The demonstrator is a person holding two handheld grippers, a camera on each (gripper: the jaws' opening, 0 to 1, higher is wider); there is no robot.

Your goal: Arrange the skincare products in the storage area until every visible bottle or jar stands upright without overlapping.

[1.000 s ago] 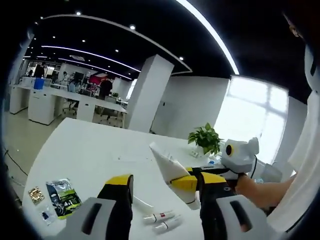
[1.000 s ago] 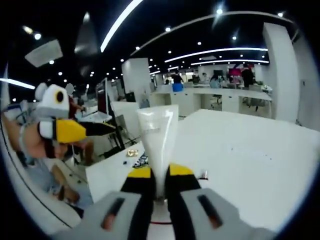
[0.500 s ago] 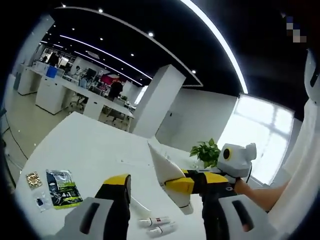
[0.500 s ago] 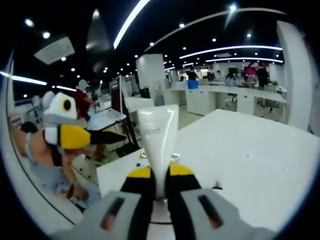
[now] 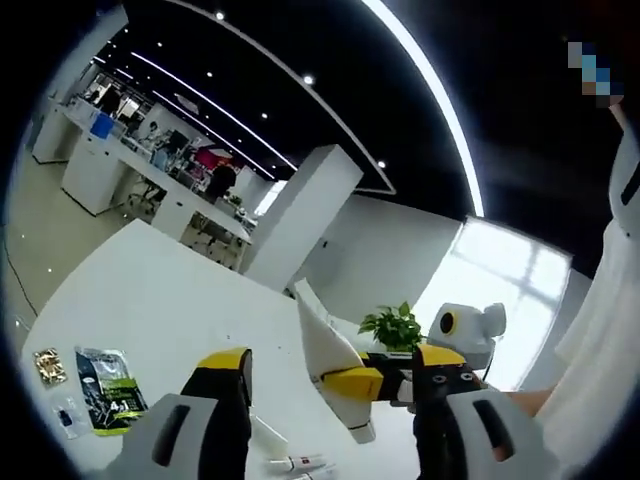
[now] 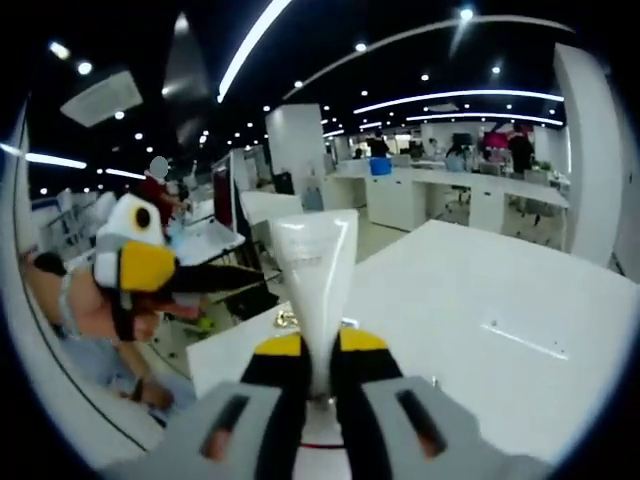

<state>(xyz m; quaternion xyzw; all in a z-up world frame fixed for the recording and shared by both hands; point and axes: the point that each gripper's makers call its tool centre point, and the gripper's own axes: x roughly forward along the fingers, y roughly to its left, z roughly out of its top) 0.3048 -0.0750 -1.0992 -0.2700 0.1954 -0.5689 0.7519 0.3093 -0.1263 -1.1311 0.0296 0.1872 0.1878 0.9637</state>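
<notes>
Right gripper (image 6: 318, 350): jaws clamped on a white tube (image 6: 314, 290). In the right gripper view the tube rises from between the yellow jaw tips, narrow at the jaws and flaring to a flat crimped end above them. The tube is held off the white table (image 6: 480, 360), which lies below and beyond the jaws.

Left gripper (image 5: 330, 400): jaws spread apart, nothing between them. In the left gripper view, the right gripper enters from the right and carries the tube into the gap between the left jaws, crimped end pointing up and left, cap end down. Whether the tube touches either left jaw cannot be told.

Below the left jaws, two small tubes (image 5: 290, 462) lie flat on the table. To the left of the left jaw, a green-and-black sachet (image 5: 105, 388) lies flat, with a small gold packet (image 5: 48, 364) just beside it. Beyond the right gripper stands a potted plant (image 5: 392, 326).

In the right gripper view, the left gripper shows to the left of the tube, in a person's hand (image 6: 90, 310).
</notes>
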